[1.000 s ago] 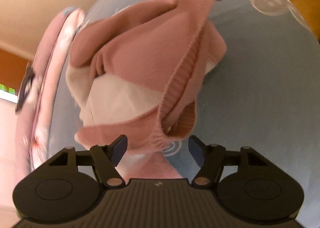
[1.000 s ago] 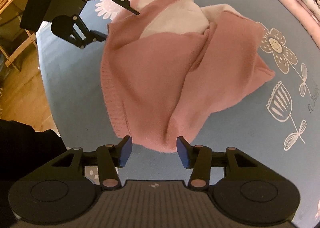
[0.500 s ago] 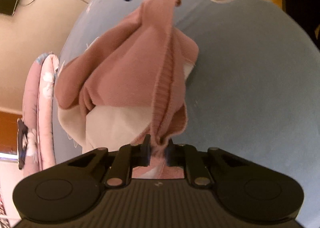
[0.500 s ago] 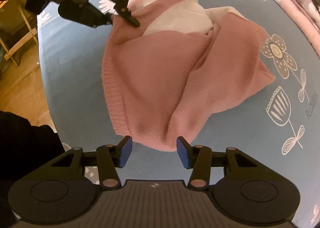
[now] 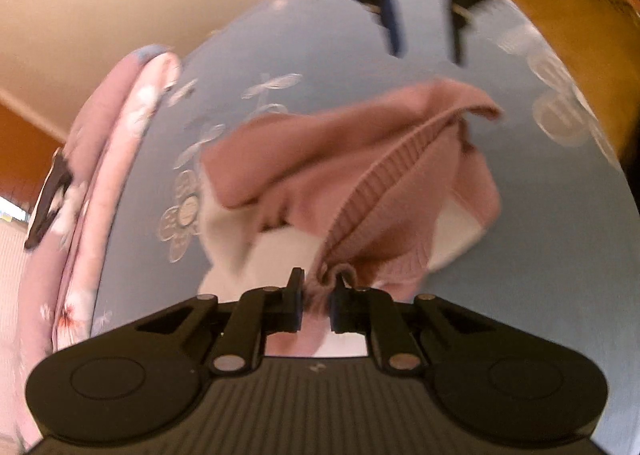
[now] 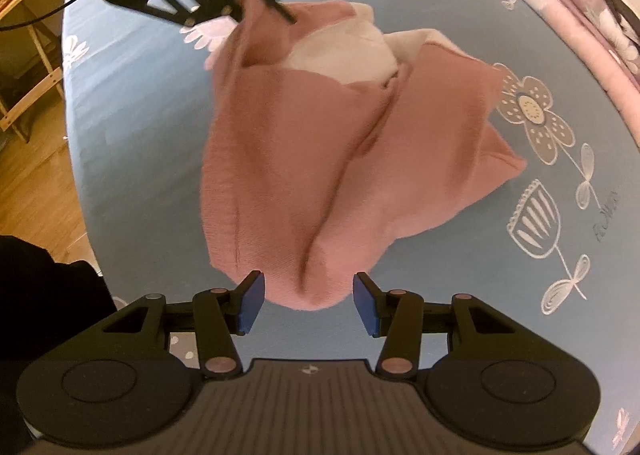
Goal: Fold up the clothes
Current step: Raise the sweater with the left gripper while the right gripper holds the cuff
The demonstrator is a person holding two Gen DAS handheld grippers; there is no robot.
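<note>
Left wrist: my left gripper (image 5: 316,301) has its fingers pinched on a bunched bit of the ribbed hem (image 5: 384,179) of the pink sweater (image 5: 304,171). The sweater lies crumpled on the blue flowered bed sheet (image 5: 540,255), cream panel (image 5: 280,255) showing beneath, a pink quilt (image 5: 92,183) alongside. View is blurred. Right gripper hangs beyond the far end of the sweater.

Right wrist: right gripper (image 6: 308,301), fingers spread wide, nothing between them; the near rounded fold of the sweater sits just ahead of the tips, resting on the sheet. Left gripper at the far edge, hem lifted off the bed.

Judgement: the heap needs spreading flat. I'd keep the pinch firm on the rib, take the matching hem corner with the right, not a mid-fold, and draw the two apart evenly, low over the bed.
</note>
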